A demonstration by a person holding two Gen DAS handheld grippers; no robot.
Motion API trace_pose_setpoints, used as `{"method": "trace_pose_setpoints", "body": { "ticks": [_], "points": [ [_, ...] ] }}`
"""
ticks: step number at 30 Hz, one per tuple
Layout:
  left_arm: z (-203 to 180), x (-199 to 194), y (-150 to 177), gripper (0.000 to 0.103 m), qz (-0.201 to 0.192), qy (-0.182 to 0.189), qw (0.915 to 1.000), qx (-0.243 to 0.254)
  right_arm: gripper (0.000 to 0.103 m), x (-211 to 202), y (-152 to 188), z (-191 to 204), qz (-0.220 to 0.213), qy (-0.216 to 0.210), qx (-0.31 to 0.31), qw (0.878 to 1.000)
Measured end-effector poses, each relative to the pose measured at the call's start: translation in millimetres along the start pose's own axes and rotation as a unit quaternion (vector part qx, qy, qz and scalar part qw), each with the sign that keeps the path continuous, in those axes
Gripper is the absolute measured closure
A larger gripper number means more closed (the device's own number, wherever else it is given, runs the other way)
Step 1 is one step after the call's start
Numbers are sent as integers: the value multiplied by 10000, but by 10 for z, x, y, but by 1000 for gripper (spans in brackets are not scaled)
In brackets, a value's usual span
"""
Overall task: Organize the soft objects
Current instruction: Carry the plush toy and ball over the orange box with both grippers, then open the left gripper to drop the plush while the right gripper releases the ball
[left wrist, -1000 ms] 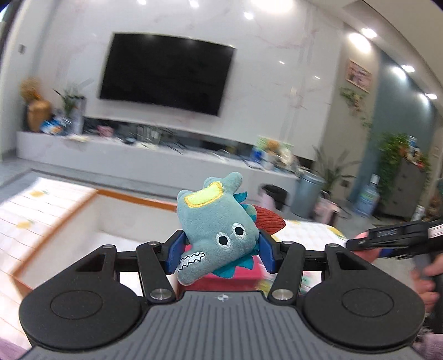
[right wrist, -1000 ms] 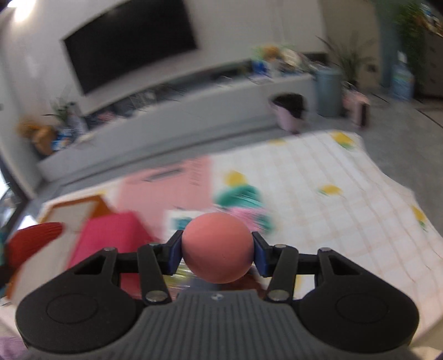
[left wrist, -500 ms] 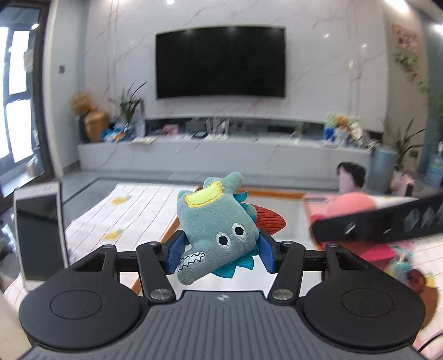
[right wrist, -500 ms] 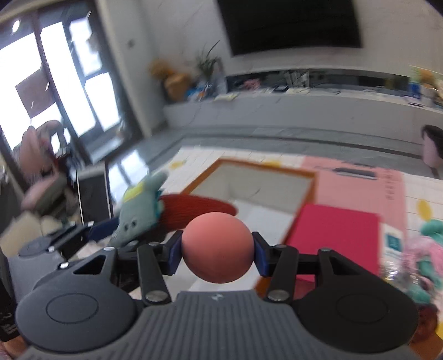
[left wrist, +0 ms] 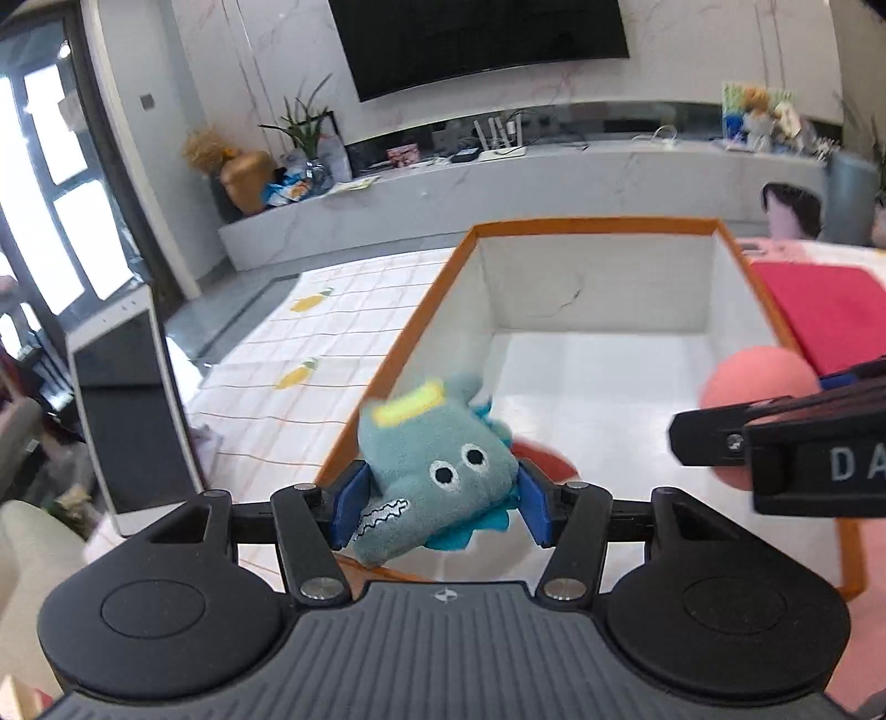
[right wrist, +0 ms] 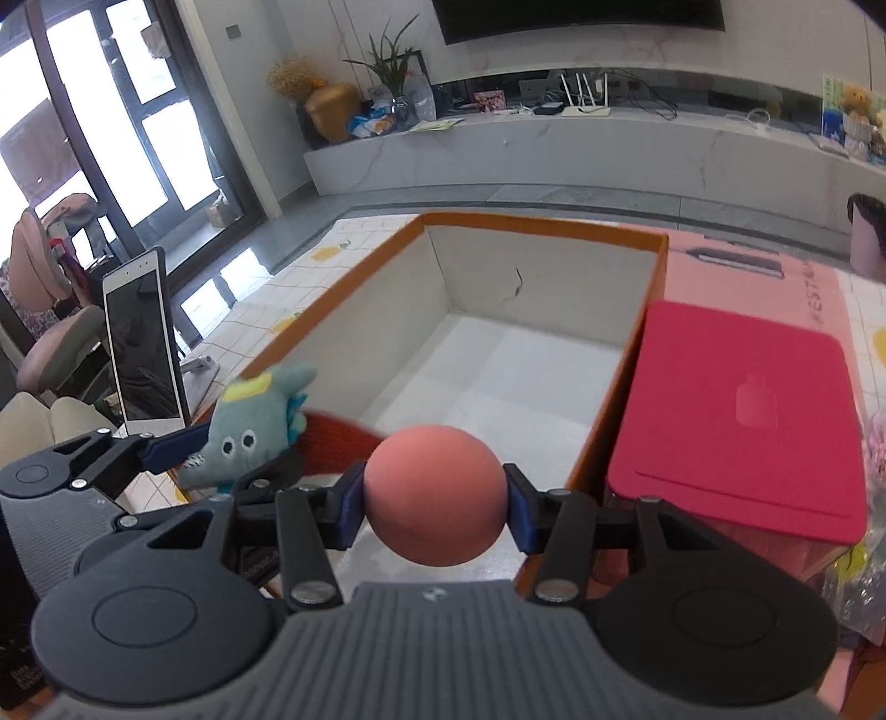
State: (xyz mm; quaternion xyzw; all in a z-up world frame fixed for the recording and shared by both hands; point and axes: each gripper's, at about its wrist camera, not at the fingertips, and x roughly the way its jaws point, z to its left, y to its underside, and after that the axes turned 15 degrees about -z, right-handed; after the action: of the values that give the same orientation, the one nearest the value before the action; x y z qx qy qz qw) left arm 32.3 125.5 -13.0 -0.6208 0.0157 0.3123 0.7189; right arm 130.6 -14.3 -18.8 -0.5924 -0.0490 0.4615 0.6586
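The left gripper (left wrist: 437,501) is squeezed tight on a soft blue toy (left wrist: 434,471) with two round eyes, a zigzag mouth and a yellow patch on top. Its blue pads (left wrist: 349,507) press on both sides of the toy, and something red (left wrist: 545,462) pokes out behind it. The toy hangs over the near left edge of a big box (left wrist: 410,338). The right gripper (right wrist: 436,512) is closed on a pink ball (right wrist: 436,494), with a blue pad touching each side. The ball hangs over the near part of the box too, to the right of the toy. The two grippers are near each other, side by side, and in the right view the left one shows at the left edge. The box has an orange rim and white walls, and its floor is white. It sits on a white cloth (left wrist: 288,354) with thin lines and small yellow fruit shapes. Just beside the box on the right is a pink box (right wrist: 742,277) with a dark pink flat thing (right wrist: 742,421) on top. A phone (right wrist: 145,354) stands upright to the left of the box. Far back there is a long white shelf (right wrist: 554,144) with plants, a gold pot (right wrist: 332,111) and small stuff, and a big black TV (left wrist: 476,39) on the wall. Tall windows (right wrist: 94,111) are on the left.
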Motion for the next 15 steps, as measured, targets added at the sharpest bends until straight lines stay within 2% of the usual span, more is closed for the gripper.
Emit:
{"method": "trace_pose_setpoints", "body": {
  "ticks": [8, 11, 13, 15],
  "points": [
    [-43, 27, 2, 34, 108, -449, 9982, 375, 53, -107, 36, -34, -85, 35, -36, 10000],
    [-38, 63, -35, 25, 95, -625, 9969, 472, 53, -131, 47, -28, -98, 62, -92, 9999],
    [-34, 21, -57, 15, -21, -525, 9977, 418, 52, -120, 43, -29, -101, 86, -116, 9998],
    [-33, -28, -75, 13, -175, -403, 9983, 370, 52, -118, 40, -22, -104, 124, -122, 9998]
  ]
}}
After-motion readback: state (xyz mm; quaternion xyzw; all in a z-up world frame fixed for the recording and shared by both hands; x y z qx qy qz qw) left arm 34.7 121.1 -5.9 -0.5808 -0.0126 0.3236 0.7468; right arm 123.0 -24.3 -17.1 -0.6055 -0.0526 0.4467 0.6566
